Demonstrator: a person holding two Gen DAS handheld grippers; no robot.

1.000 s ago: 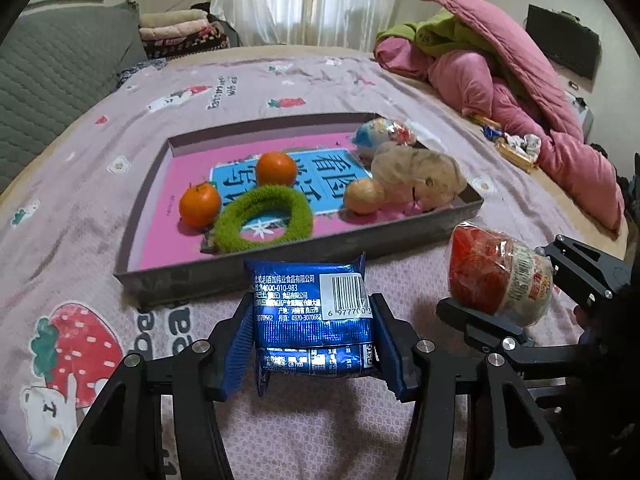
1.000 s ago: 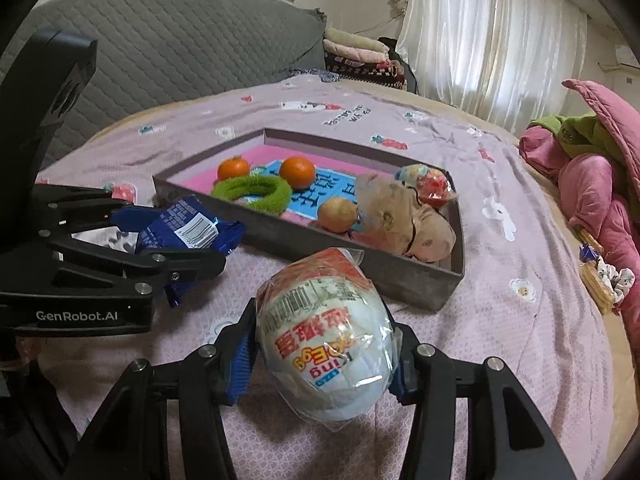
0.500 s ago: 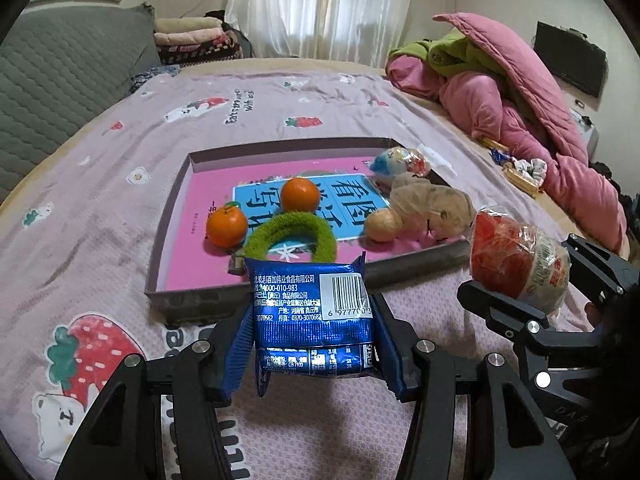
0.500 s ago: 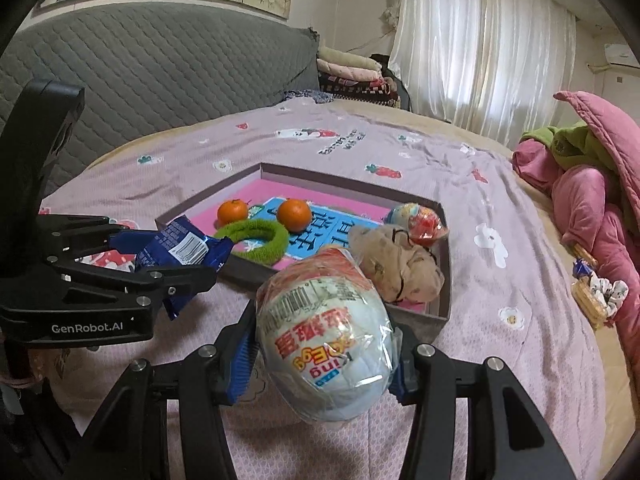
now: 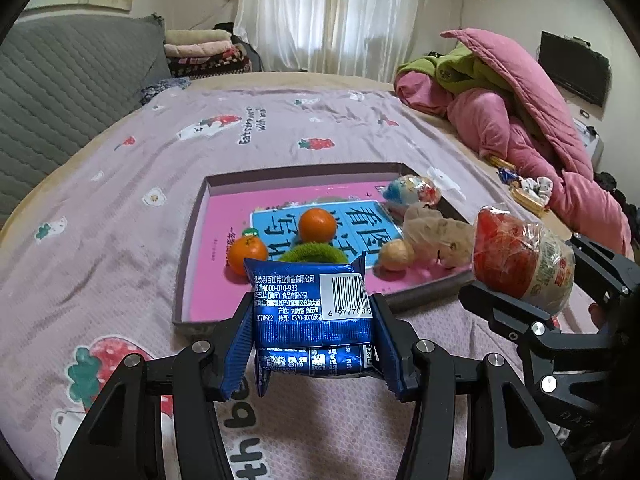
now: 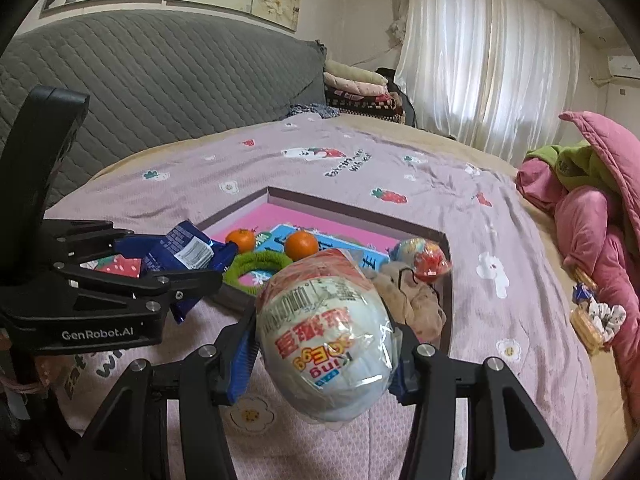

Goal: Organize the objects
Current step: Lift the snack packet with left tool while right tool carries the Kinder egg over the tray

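Behind the bed stood a grey quilted headboard [image 6: 160, 92], white curtains [image 5: 336, 12] over the window, and a heap of pink bedding [image 5: 532, 120] at the far right. A lilac bedspread [image 5: 120, 216] printed with strawberries covered the mattress, and on it lay a shallow grey tray [image 5: 185, 256] lined with a pink picture book [image 5: 216, 224].

Inside the tray sat two oranges [image 5: 318, 225], one a little nearer and to the left of the other, with a green fuzzy ring [image 5: 312, 254] just in front of them. To the right lay a small brown ball [image 5: 395, 255], touching a tan soft toy [image 5: 438, 236], and in the far right corner a wrapped egg-shaped sweet [image 5: 412, 191].

The left gripper [image 5: 316, 336] hung above the bedspread just in front of the tray's near wall. Its jaws stood partly open and pressed on both sides of a blue snack packet [image 5: 310, 304], barcode side facing the camera, held clear of the bed.

The right gripper [image 6: 322, 354] hung to the right of the left one, near the tray's near right corner. Its jaws, also part-way open, clamped a large plastic-wrapped toy egg [image 6: 326, 336], pale blue with a red end, which stuck out well past the blue pads [image 6: 242, 360]. Both held things were outside the tray and off the bedspread.
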